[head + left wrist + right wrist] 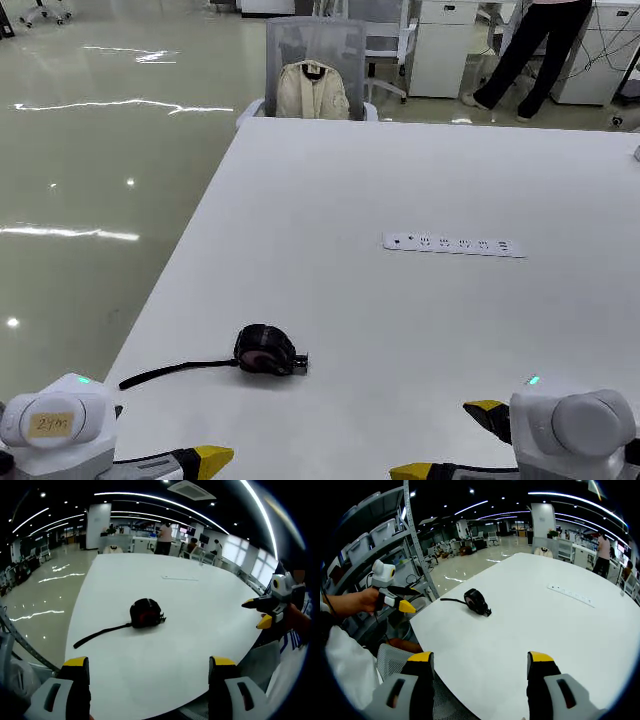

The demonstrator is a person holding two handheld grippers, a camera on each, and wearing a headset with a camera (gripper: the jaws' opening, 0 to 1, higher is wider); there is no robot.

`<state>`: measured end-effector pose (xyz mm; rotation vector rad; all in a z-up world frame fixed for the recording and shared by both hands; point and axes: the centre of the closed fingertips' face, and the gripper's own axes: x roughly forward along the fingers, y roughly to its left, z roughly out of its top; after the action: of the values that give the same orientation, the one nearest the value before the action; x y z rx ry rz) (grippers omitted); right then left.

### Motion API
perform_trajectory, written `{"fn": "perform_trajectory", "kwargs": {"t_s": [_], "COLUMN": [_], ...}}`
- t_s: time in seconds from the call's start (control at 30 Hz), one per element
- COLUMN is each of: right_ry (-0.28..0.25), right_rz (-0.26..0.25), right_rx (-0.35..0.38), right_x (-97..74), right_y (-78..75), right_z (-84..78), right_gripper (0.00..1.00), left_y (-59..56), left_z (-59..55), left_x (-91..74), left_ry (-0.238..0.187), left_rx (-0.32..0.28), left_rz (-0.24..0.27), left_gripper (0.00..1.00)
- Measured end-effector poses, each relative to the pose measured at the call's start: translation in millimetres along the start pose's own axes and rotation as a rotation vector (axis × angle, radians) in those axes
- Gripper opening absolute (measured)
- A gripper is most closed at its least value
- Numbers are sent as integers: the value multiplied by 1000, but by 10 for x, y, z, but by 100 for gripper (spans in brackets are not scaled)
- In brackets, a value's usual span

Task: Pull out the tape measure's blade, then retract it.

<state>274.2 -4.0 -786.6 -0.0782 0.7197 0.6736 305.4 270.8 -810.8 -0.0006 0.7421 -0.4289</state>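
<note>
One tape measure, one power strip

Black, perhaps reddish-sided tape measure

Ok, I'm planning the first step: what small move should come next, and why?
Probably reach the left gripper forward to the tape measure: it lies untouched, and this gripper and the right gripper are open, short of it.
</note>
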Motion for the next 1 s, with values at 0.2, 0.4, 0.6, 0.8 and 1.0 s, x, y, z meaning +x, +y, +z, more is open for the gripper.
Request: {"fn": "perform_trajectory", "kwargs": {"t_s": [0.2,0.4,0.6,0.8,1.0], "right_ry": [13,20,32,37,55], "right_rz": [4,8,12,15,27], "right_rx": [-9,-13,-19,-22,-44], "right_x": [55,106,169,195,323], "right_y": [-18,-42,-61,-65,-113], "right_z": [8,37,31,36,79], "right_gripper": [77,77,76,76,75], "left_y": [18,24,47,47,54], "left_z": [17,48,103,118,159], "left_x": [59,120,188,214,345], "left_ry": [3,7,9,10,22], "left_rx": [3,10,29,34,52], "left_rz": [-7,-13,-22,-25,-47], "left_gripper": [96,95,94,94,93]}}
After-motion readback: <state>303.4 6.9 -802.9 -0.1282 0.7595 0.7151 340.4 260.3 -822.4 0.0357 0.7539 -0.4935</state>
